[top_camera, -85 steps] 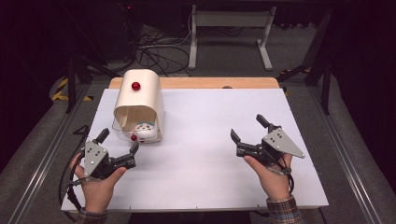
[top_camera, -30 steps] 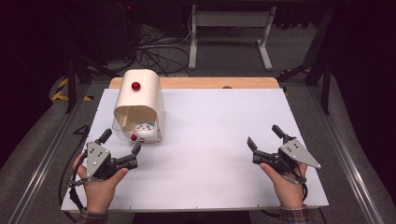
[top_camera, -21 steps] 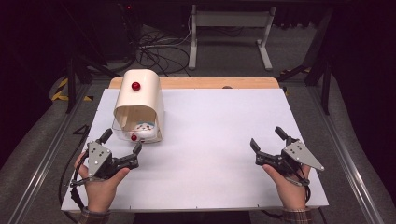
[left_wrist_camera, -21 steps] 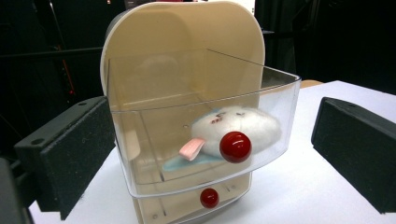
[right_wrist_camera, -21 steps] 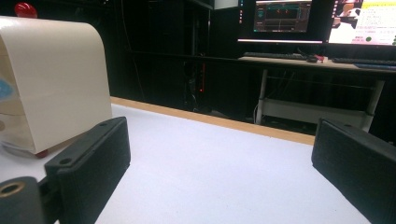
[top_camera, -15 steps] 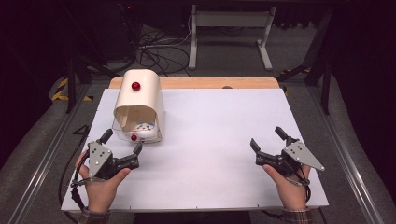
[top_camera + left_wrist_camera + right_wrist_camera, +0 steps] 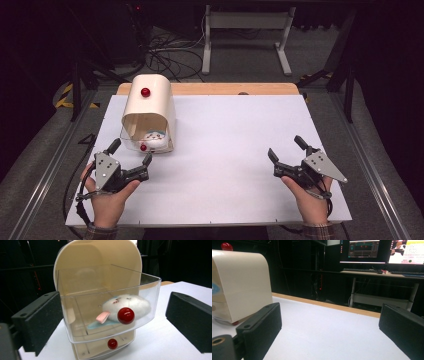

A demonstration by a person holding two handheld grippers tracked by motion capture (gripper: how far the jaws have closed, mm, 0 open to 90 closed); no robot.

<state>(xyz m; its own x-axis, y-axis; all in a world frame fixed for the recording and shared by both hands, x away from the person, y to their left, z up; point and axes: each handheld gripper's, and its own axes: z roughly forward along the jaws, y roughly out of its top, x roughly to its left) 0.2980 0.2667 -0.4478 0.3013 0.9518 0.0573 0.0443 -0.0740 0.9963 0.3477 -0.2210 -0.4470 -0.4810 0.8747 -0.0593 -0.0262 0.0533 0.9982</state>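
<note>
A cream drawer cabinet with a red knob on top stands at the table's left. Its clear upper drawer is pulled out and holds a white plush toy. The drawer front carries a red knob, and a smaller red knob sits on the drawer below. My left gripper is open just in front of the drawer, with its jaws apart on either side of it and not touching. My right gripper is open over bare table at the near right, holding nothing.
The white table top has a wooden strip along its far edge. In the right gripper view the cabinet stands to the left. Beyond the table are a desk with monitors, cables and a metal stand.
My right gripper has moved to the right and toward the near edge, and has stayed nearly still for the last half second. The left gripper has barely shifted. Both stay open.
</note>
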